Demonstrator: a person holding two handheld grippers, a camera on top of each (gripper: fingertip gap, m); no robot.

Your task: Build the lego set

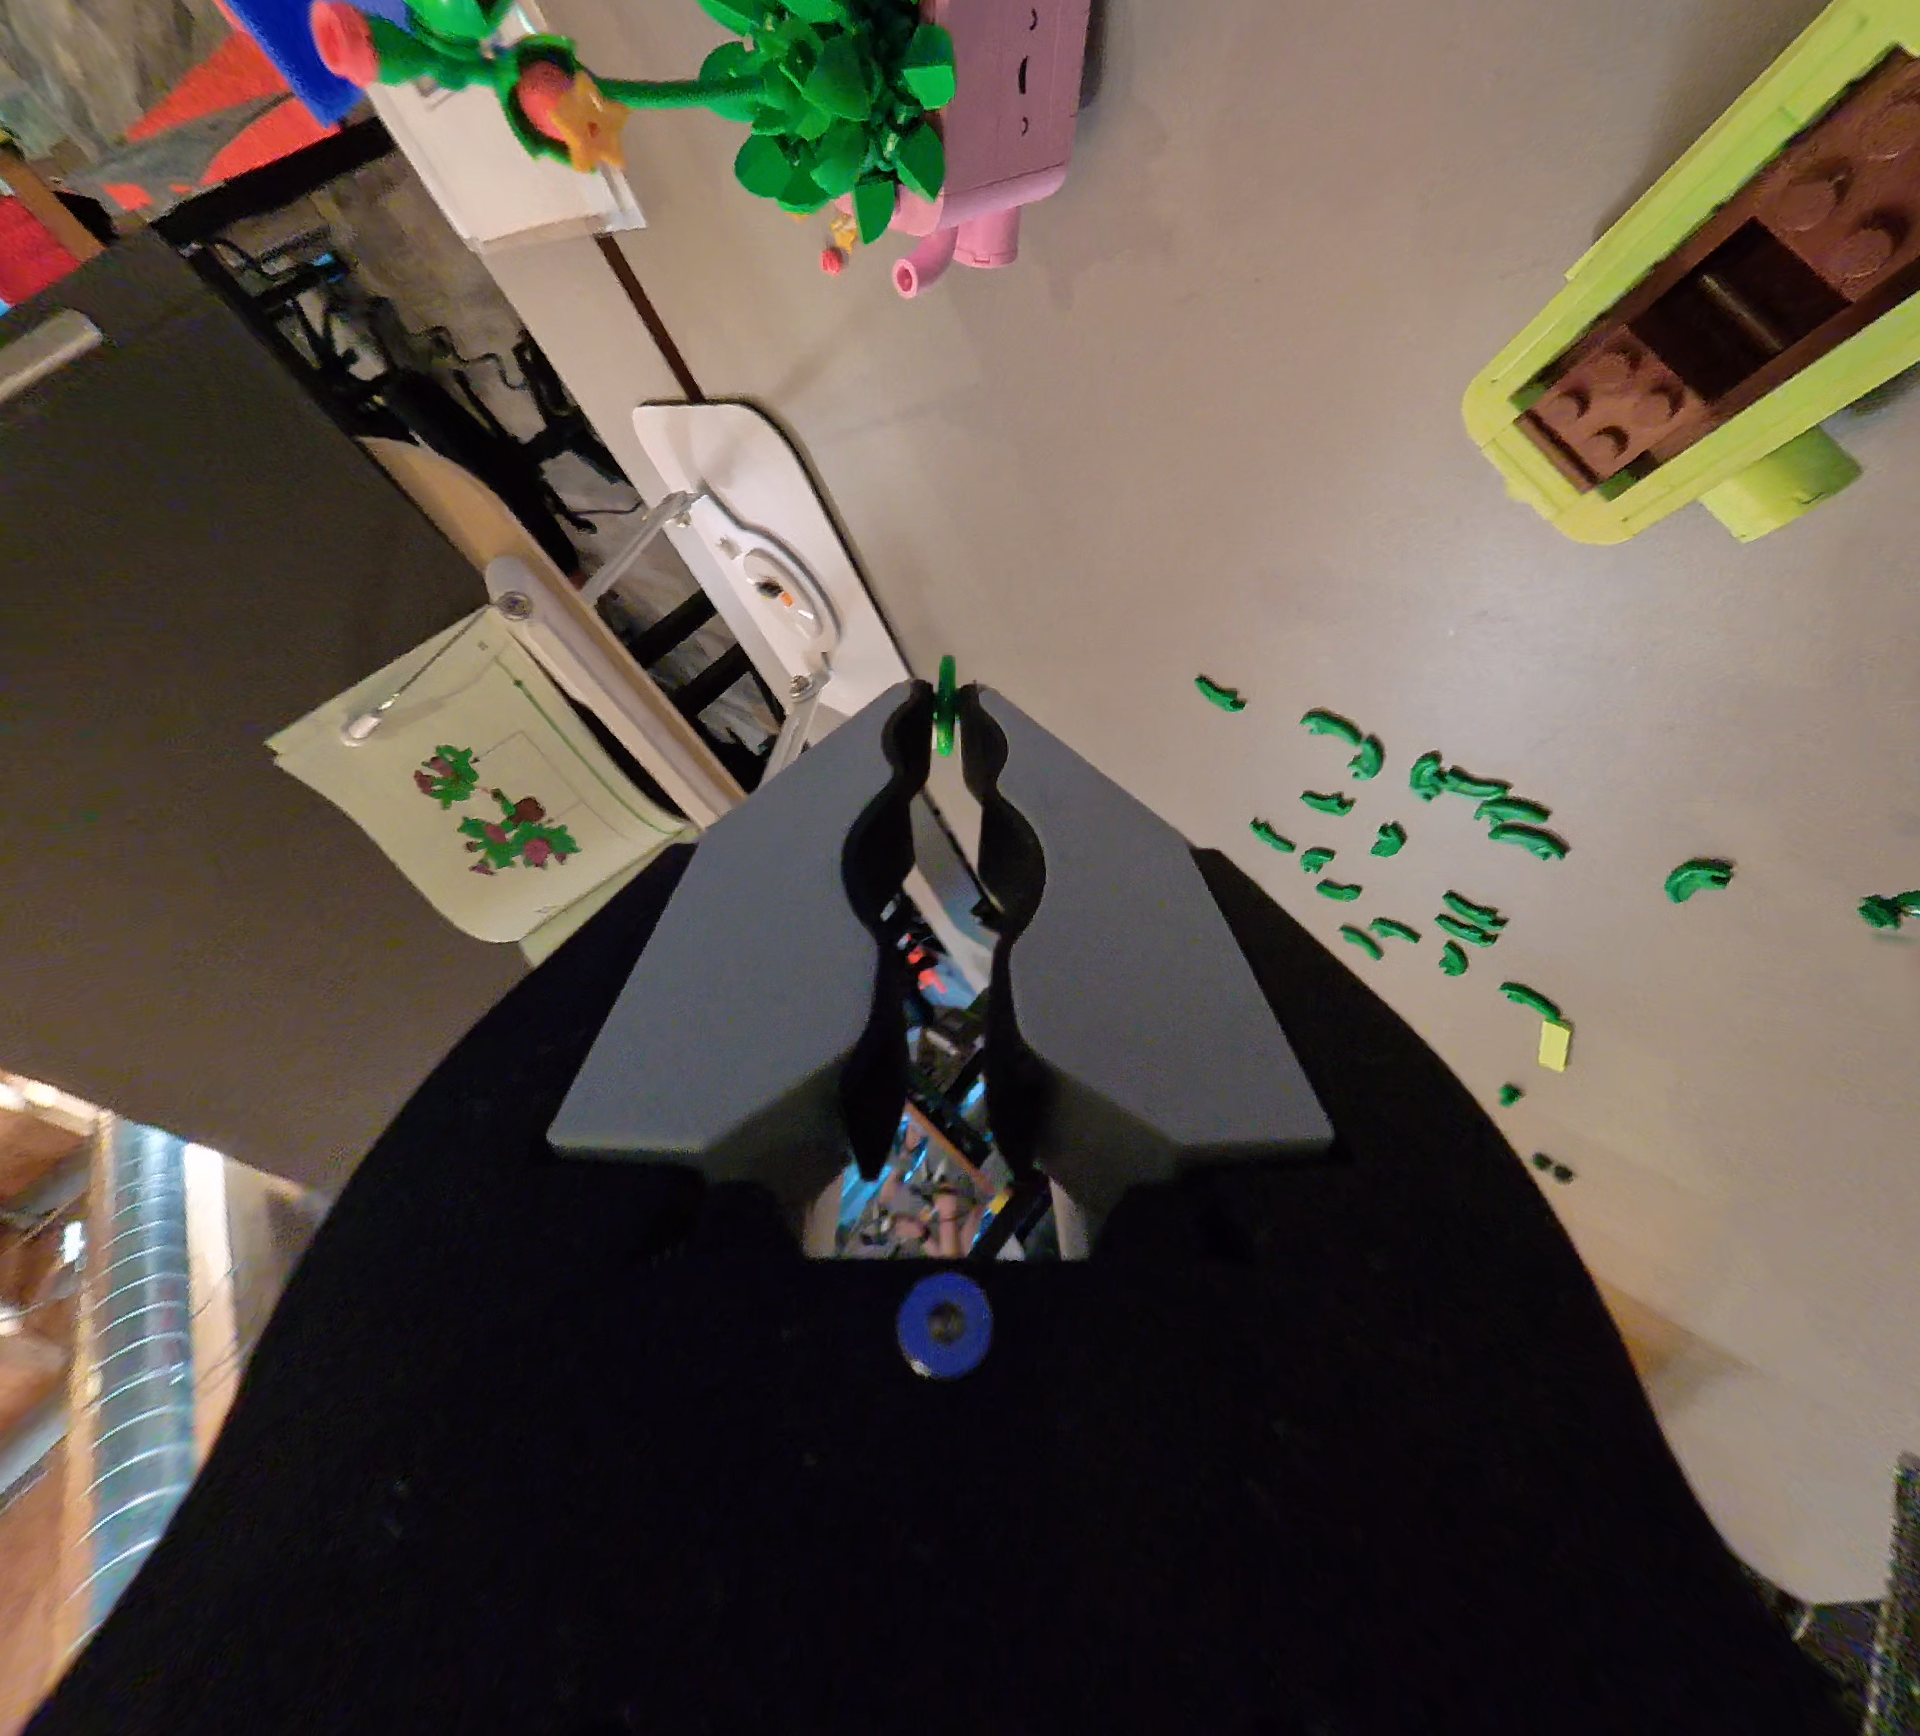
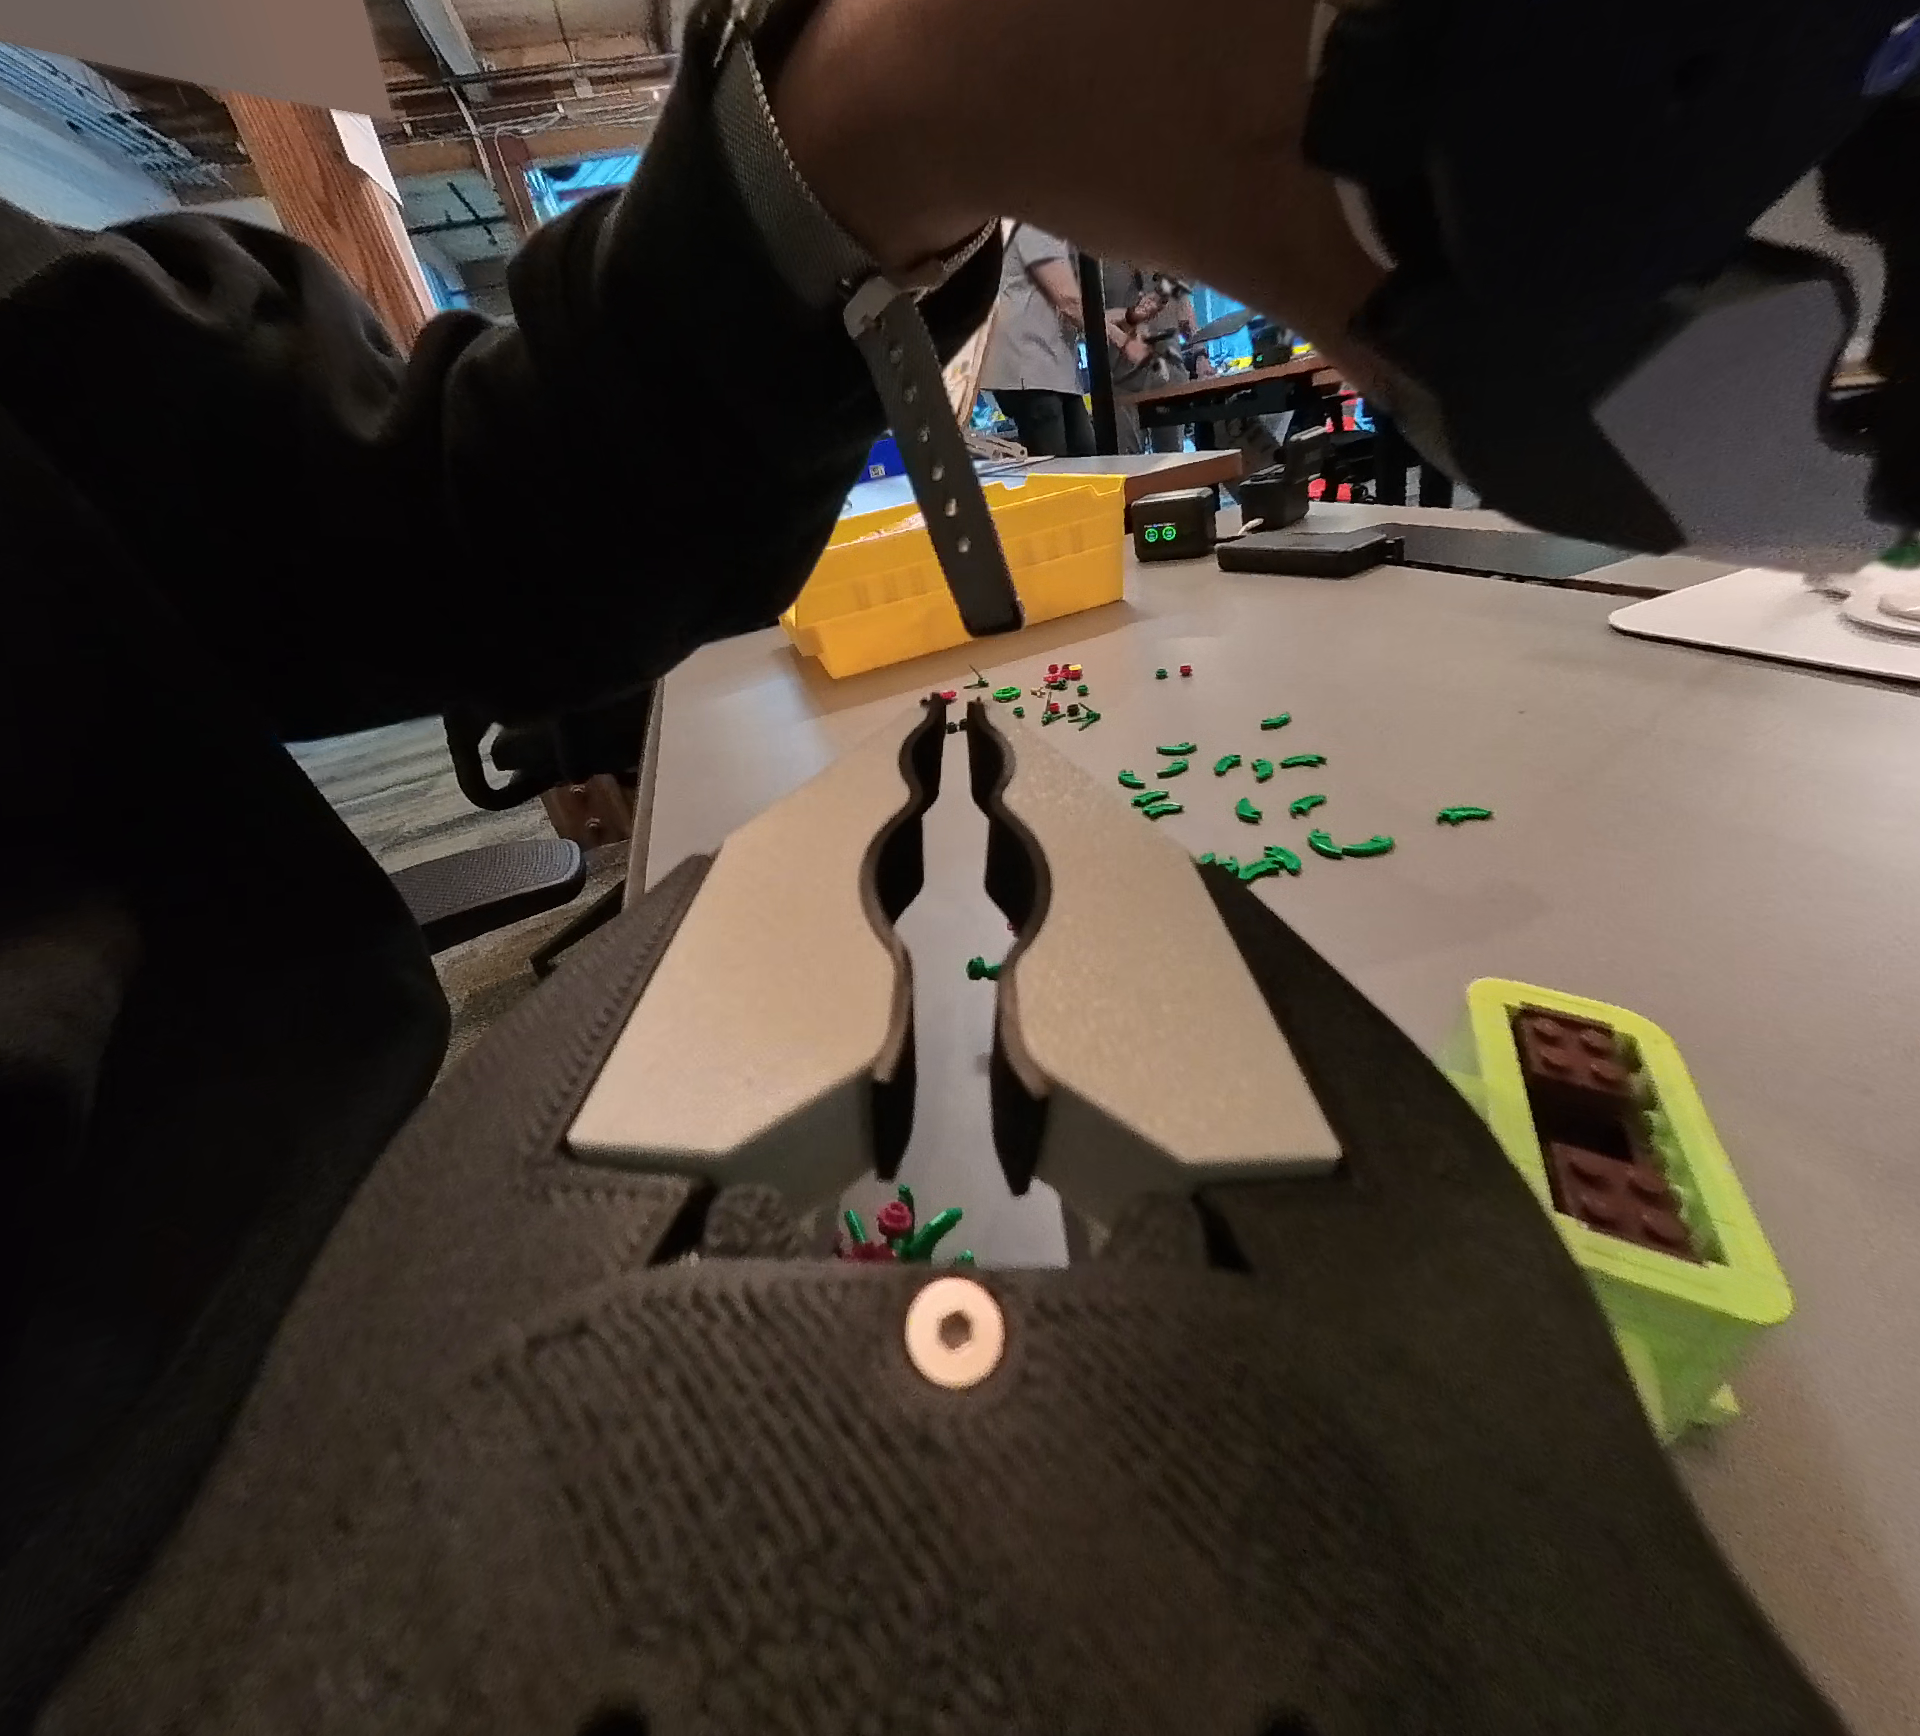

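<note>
Nearby, a lime-green holder (image 2: 1704,1271) on the grey table (image 1: 1247,460) contains brown studded bricks (image 2: 1590,1136) with a dark gap between them, while the lilac pot (image 1: 1023,55) holds a leafy green plant (image 1: 831,76) with red buds, and what lies in the yellow bin (image 2: 966,574) cannot be made out. The left gripper (image 1: 945,707), rolled sideways above the table, is clamped on a small round green piece (image 1: 945,710) at its fingertips, with loose green leaf pieces (image 1: 1455,813) scattered near it. The right gripper (image 2: 958,718) sits low over the table, its jaws nearly together on nothing, beneath a sleeved forearm wearing a wristwatch (image 2: 821,159).
</note>
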